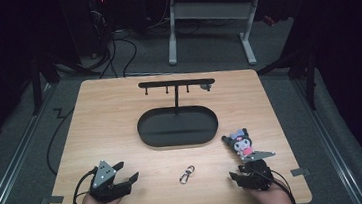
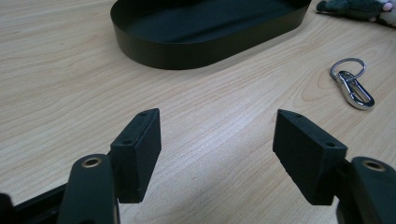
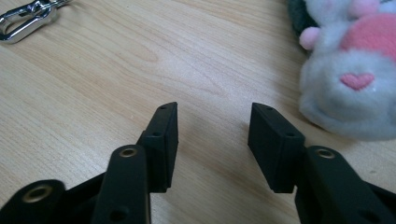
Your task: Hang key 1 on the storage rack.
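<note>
Right, I have both grippers low at the near edge of the wooden table (image 1: 111, 124). My left gripper (image 2: 217, 140) has its jaws wide apart with nothing but bare wood between them, and ahead of it sits the black oval tray (image 2: 187, 46), with the silver carabiner keyring (image 2: 353, 84) off to the side, well clear of the pads. My right gripper (image 3: 214, 126) stands partly spread, nothing between its jaws either, just tabletop. Just beside its outer jaw lies the plush toy keychain (image 3: 350, 74), white and pink with a small heart, close but not touching. From the high view the plush (image 1: 242, 144) rests between the tray's right end and my right gripper (image 1: 243, 174), the carabiner (image 1: 187, 173) lies midway between the two grippers, and the hook stand (image 1: 175, 85) rises from the tray.
</note>
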`<state>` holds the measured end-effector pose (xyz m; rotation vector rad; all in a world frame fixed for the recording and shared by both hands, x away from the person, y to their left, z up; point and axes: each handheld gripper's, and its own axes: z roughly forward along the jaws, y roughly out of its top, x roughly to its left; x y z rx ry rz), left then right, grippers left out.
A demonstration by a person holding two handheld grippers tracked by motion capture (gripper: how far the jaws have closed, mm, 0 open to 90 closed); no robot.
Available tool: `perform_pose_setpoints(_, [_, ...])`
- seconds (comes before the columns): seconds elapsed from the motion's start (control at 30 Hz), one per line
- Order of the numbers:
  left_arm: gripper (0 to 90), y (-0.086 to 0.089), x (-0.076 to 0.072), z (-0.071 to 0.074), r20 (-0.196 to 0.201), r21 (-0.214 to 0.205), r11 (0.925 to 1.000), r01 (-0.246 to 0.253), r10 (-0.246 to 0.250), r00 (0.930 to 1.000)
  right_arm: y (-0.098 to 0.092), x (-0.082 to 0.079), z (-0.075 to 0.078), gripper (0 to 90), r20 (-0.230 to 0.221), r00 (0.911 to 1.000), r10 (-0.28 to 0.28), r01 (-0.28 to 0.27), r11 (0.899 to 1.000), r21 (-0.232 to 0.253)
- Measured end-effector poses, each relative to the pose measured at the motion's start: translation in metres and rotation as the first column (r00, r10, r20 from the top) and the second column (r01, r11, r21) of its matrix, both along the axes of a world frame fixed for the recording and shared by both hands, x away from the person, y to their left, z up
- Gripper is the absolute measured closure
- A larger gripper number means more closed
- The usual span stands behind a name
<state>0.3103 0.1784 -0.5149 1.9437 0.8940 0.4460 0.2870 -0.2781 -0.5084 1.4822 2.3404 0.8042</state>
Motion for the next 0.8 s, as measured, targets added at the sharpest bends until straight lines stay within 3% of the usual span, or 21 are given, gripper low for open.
perform_pose_setpoints(0.5, [32.4,0.001,0.000,-0.003,-0.007,-0.002,1.0000,0.001,-0.001,1.0000,0.006,0.009,0.010,43.5,-0.065,0.9978,0.008,-0.010,0.999,-0.037])
perform_pose_setpoints(0.67, [32.4,0.001,0.000,-0.004,-0.012,0.000,1.0000,0.005,-0.005,0.9999,0.010,0.011,0.016,43.1,-0.076,0.9964,0.037,-0.042,0.997,-0.066])
perform_pose_setpoints(0.8, [32.3,0.001,0.000,-0.005,-0.015,-0.002,1.0000,0.009,-0.009,0.9998,0.017,0.014,0.023,42.2,-0.121,0.9899,0.073,-0.086,0.991,-0.101])
